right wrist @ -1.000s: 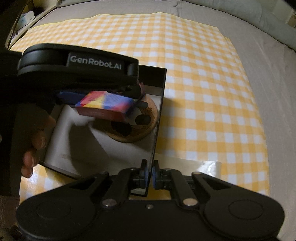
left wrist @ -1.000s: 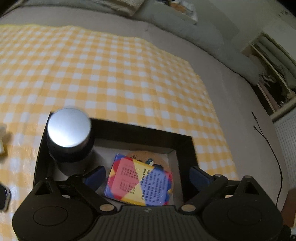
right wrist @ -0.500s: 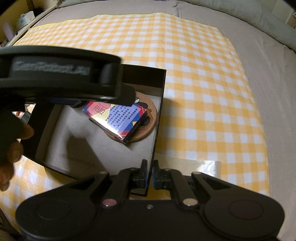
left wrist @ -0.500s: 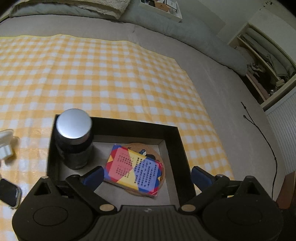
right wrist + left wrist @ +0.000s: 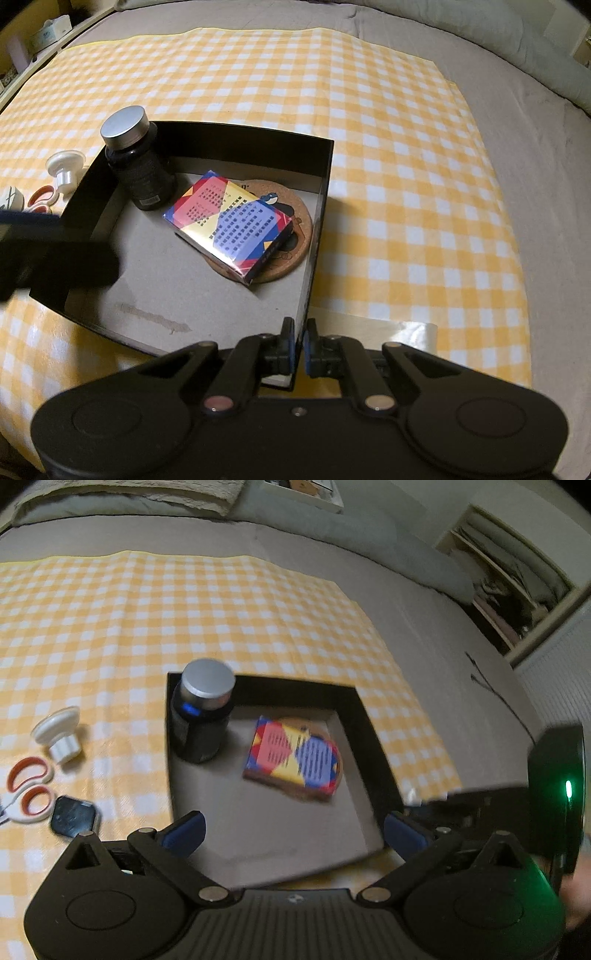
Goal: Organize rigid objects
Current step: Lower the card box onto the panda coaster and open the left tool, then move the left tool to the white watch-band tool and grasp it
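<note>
A black-walled box [image 5: 325,177] lies on the checked cloth. In it stand a dark bottle with a silver cap [image 5: 138,166] and a colourful card box [image 5: 229,221] lying on a round cork coaster [image 5: 295,218]. My right gripper [image 5: 300,345] is shut on the box's near right wall. My left gripper [image 5: 291,829] is open and empty, raised above the box's near edge; the bottle [image 5: 201,716], card box [image 5: 291,762] and box wall [image 5: 373,734] show below it.
Left of the box lie a white knob-like piece [image 5: 59,734], orange-handled scissors [image 5: 27,790] and a small black device [image 5: 74,816]. A strip of clear tape [image 5: 410,332] lies right of my right gripper. Grey bedding surrounds the cloth; a shelf [image 5: 517,587] stands far right.
My left gripper let go of the card box, which now lies on the coaster, then opened and drew back and up. My right gripper stayed clamped on the box wall.
</note>
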Tool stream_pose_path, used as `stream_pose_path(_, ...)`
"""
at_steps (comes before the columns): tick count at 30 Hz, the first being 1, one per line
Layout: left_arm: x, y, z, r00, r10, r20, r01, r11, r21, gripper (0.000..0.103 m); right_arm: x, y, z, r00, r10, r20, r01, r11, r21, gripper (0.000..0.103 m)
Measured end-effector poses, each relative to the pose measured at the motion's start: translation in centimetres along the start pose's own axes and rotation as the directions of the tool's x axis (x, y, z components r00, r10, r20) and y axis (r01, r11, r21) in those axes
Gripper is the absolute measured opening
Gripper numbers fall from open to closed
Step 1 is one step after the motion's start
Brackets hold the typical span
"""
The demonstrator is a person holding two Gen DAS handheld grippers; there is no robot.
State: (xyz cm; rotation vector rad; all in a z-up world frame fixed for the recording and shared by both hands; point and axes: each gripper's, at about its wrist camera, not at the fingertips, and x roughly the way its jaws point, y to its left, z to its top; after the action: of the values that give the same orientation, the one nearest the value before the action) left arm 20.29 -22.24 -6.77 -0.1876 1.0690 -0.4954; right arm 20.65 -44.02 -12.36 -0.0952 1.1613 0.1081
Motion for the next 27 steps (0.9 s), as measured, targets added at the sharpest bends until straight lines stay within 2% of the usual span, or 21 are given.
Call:
stream_pose_path(7, -2.0, 1.4, -2.6, 0.999, 0.024, -0.021, -0.022, 0.997, 0.073, 0.103, -0.1, 0.3, 0.1, 1.000, -0.010, -0.001, 0.010, 1.000, -0.005, 0.005)
stream_pose_path(17, -4.7, 5.7, -4.5, 0.990, 0.138, 0.040, -0.142, 0.980, 0.137, 0.103, -0.1, 0.4, 0.1, 1.000, -0.014, -0.001, 0.014, 1.000, -0.008, 0.006)
stream_pose_path(23, -5.9, 9.3, -4.9, 0.964, 0.246, 0.102, -0.261, 0.951, 0.165, 0.103, -0.1, 0.4, 0.1, 1.000, -0.016, -0.004, 0.016, 1.000, -0.008, 0.006)
stream_pose_path(27, -6.8, 11.8, -4.8, 0.940, 0.305, 0.155, -0.330, 0.927, 0.179, 0.103, 0.0, 0.3, 0.2, 1.000, -0.021, -0.008, 0.021, 1.000, -0.008, 0.006)
